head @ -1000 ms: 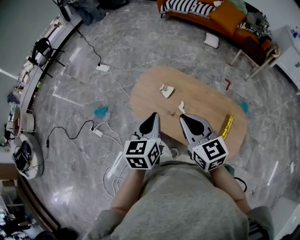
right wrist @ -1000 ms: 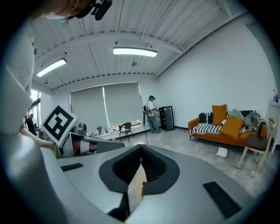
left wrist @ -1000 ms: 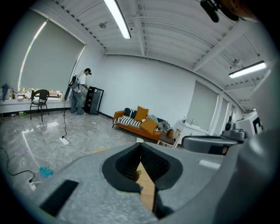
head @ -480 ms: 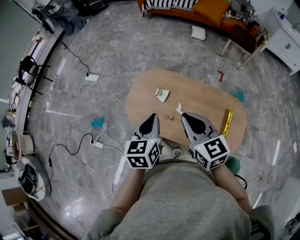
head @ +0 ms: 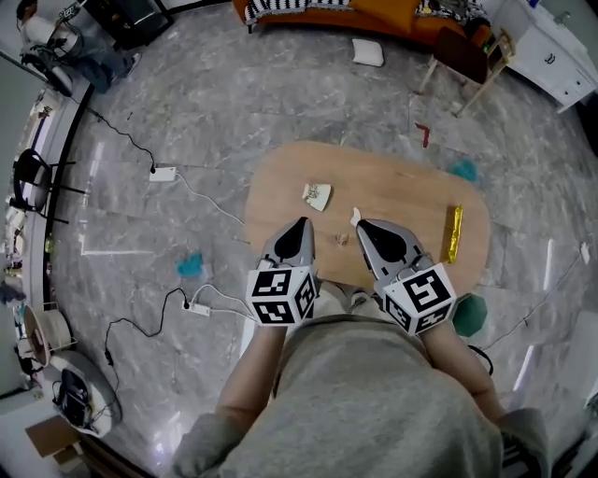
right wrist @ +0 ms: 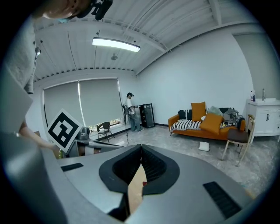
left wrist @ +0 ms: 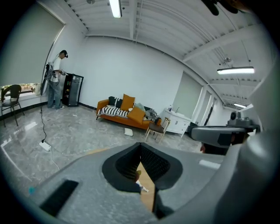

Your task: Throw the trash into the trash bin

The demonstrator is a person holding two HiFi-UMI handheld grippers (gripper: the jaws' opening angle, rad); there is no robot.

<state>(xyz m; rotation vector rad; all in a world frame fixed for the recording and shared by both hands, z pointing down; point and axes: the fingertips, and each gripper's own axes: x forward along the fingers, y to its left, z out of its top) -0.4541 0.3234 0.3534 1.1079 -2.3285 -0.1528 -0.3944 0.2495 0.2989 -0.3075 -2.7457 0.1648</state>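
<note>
An oval wooden table carries the trash: a crumpled paper, a small white scrap, a tiny brown bit and a gold wrapper. My left gripper hangs over the table's near edge, shut and empty, just short of the brown bit. My right gripper sits beside it, shut and empty, its tip close to the white scrap. In the left gripper view the jaws meet; in the right gripper view the jaws meet too. A green object, possibly the bin, stands on the floor at the table's near right.
Cables and power strips trail over the marble floor on the left. Teal scraps lie on the floor. An orange sofa, a white cushion and a wooden chair stand beyond the table. A person stands far off.
The table has come closer in the head view, so both grippers now reach over its near edge by the small scraps. Both have stayed shut.
</note>
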